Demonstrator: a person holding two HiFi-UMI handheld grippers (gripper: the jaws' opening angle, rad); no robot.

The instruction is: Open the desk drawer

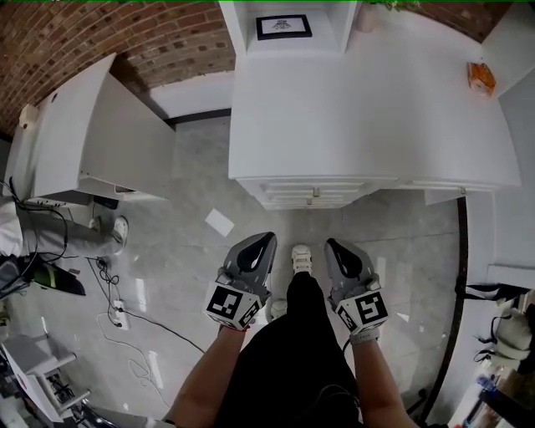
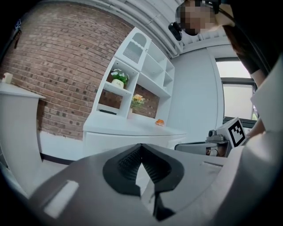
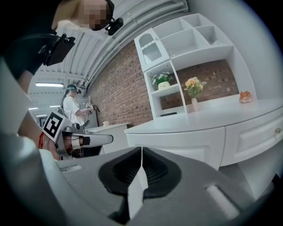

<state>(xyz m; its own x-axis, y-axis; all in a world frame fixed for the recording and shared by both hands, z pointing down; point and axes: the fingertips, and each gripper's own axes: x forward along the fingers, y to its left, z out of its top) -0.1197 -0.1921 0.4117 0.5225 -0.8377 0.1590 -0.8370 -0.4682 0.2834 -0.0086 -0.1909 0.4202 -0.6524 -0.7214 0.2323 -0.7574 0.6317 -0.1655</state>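
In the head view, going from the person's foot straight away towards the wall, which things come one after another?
white shoe → desk drawers → desk top → framed picture

Drawer [image 1: 313, 194] in desk [image 1: 368, 109] front; shelf unit [image 1: 284, 25] on desk rear; cabinet [image 1: 92, 134] left of desk.
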